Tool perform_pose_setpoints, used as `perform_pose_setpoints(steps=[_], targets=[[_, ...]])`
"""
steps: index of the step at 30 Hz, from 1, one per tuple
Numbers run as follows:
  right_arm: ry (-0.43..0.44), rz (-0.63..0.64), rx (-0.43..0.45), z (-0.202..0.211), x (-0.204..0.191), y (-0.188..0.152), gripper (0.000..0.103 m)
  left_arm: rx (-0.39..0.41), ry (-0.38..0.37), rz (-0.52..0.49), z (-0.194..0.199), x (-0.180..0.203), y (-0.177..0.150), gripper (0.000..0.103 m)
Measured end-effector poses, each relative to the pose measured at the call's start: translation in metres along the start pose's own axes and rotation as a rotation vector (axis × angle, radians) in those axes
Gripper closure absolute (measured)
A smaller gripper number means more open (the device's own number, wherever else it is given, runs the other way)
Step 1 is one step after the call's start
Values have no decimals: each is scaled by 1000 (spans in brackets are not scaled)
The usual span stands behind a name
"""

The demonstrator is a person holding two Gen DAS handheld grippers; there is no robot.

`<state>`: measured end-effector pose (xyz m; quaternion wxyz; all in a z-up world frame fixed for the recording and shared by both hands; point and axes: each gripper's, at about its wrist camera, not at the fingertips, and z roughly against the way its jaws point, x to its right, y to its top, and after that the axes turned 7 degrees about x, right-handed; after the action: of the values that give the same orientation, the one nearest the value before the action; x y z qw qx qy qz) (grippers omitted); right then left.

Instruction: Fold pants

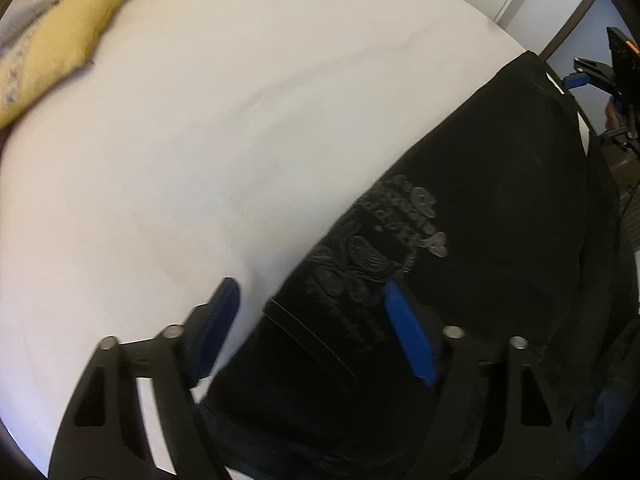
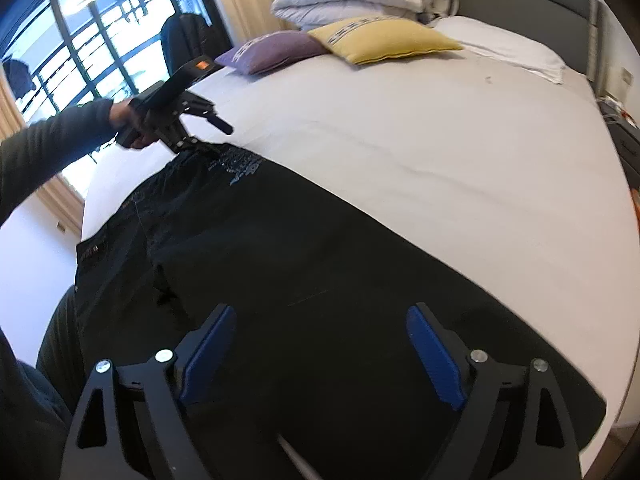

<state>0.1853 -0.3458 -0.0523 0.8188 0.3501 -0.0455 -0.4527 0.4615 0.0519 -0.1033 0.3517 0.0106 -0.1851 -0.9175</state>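
Your black pants (image 2: 304, 280) lie flat along the lower half of the right wrist view, on the white bed (image 2: 440, 152). Their grey embroidered logo (image 1: 372, 240) sits centre-right in the left wrist view; its lettering is too blurred to read. Your left gripper (image 1: 316, 320) is spread wide over the waist edge, holding nothing. Your right gripper (image 2: 320, 344) is likewise spread above the legs. Bare sheet stretches up to the yellow pillow (image 2: 384, 40) and purple pillow (image 2: 276, 52).
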Motion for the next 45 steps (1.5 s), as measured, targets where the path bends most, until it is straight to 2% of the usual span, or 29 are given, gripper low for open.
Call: perform_pose_setpoints(steps=[4, 7, 9, 10, 12, 15, 19, 21, 23, 25, 28, 29, 36, 37, 38, 41, 45], targets=[[28, 13, -8, -13, 11, 12, 16, -69, -56, 35, -21, -14, -4, 42], [28, 9, -11, -21, 21, 22, 16, -76, -79, 44, -24, -13, -5, 56], [12, 12, -10, -28, 28, 29, 16, -69, -57, 33, -23, -10, -4, 76], [7, 11, -14, -31, 31, 32, 16, -66, -48, 27, -22, -8, -6, 78], [-10, 22, -19, -39, 32, 39, 16, -49, -25, 9, -17, -3, -9, 89], [-22, 63, -40, -49, 36, 46, 16, 2, 17, -28, -3, 9, -12, 95], [-19, 109, -72, -63, 42, 50, 17, 93, 84, -77, 19, 29, -27, 96], [-4, 129, -92, -70, 45, 50, 22, 129, 115, -91, 29, 36, -32, 96], [6, 149, -121, -79, 47, 49, 35, 176, 143, -101, 39, 48, -43, 97], [11, 169, -157, -88, 49, 50, 43, 228, 165, -109, 49, 65, -51, 97], [16, 199, -190, -100, 50, 54, 44, 266, 185, -112, 59, 73, -55, 97], [17, 204, -198, -104, 51, 55, 44, 275, 192, -120, 56, 58, -51, 97], [31, 217, -276, -132, 67, 66, 44, 357, 238, -154, 75, 76, -55, 97], [32, 220, -283, -134, 68, 67, 50, 360, 240, -157, 76, 79, -56, 97], [39, 218, -293, -134, 69, 69, 66, 359, 240, -157, 79, 85, -61, 97], [49, 269, -335, -133, 61, 72, 94, 359, 249, -158, 82, 92, -65, 97], [-8, 336, -351, -127, 50, 73, 98, 369, 265, -148, 80, 93, -67, 97]])
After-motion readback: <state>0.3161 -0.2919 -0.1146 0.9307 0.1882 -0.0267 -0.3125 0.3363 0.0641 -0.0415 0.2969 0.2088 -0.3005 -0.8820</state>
